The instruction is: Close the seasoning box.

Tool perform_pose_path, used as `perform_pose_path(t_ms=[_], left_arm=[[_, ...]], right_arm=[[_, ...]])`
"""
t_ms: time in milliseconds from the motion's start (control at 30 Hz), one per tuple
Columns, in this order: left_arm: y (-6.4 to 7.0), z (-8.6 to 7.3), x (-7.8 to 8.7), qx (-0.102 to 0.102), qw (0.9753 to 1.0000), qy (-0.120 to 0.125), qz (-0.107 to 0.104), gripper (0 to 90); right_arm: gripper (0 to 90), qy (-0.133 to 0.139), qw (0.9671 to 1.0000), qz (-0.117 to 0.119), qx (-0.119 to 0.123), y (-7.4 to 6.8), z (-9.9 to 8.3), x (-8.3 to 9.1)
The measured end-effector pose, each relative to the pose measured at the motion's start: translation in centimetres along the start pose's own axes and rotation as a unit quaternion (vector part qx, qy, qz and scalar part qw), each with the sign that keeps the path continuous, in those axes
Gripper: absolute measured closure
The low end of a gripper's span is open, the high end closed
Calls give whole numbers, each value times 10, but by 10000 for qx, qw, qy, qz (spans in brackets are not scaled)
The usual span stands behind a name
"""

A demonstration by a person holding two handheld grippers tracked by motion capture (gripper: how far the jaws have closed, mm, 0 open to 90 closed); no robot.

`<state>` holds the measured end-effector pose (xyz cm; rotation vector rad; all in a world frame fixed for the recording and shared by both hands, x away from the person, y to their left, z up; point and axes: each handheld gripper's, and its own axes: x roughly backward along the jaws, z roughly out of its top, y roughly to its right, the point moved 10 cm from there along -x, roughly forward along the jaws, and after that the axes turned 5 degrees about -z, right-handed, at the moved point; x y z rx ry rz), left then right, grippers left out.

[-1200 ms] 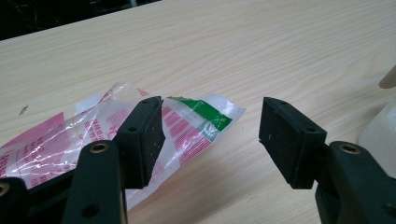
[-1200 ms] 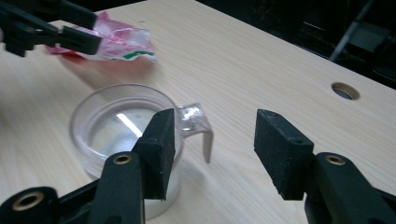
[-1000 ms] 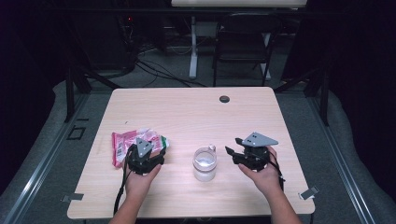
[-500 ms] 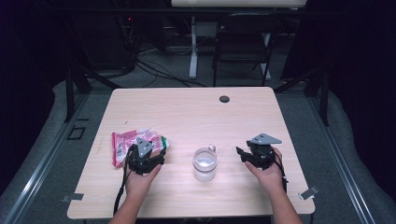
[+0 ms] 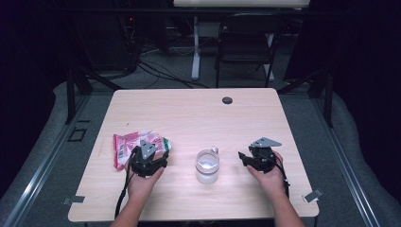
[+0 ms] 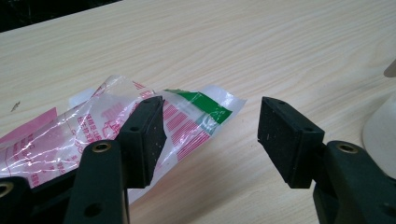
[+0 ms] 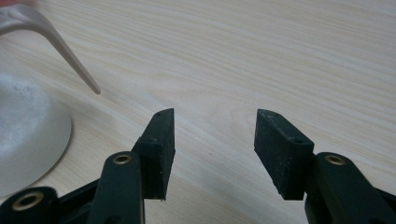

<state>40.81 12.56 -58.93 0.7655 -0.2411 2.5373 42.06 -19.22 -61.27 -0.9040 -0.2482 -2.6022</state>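
A clear cup with white powder in it stands near the front middle of the table; its handle and wall show at the left of the right gripper view. A pink, white and green plastic packet lies flat at the left. My left gripper rests open at the packet's right end, its left finger over the packet and nothing between the jaws. My right gripper sits open to the right of the cup, jaws over bare wood.
The light wooden table has a small black round piece near its far edge. A dark chair and cables lie on the floor beyond. Metal brackets sit at the front corners.
My right gripper has drawn back to the right and down toward the table, away from the cup. The left gripper and the packet have stayed put.
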Motion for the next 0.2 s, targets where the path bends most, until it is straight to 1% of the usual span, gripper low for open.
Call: perform_pose_path(t_ms=[200], left_arm=[[-1, -1, -1, 20, 10000, -18, 1, 413]], right_arm=[[472, 9, 10000, 16, -17, -1, -1, -1]])
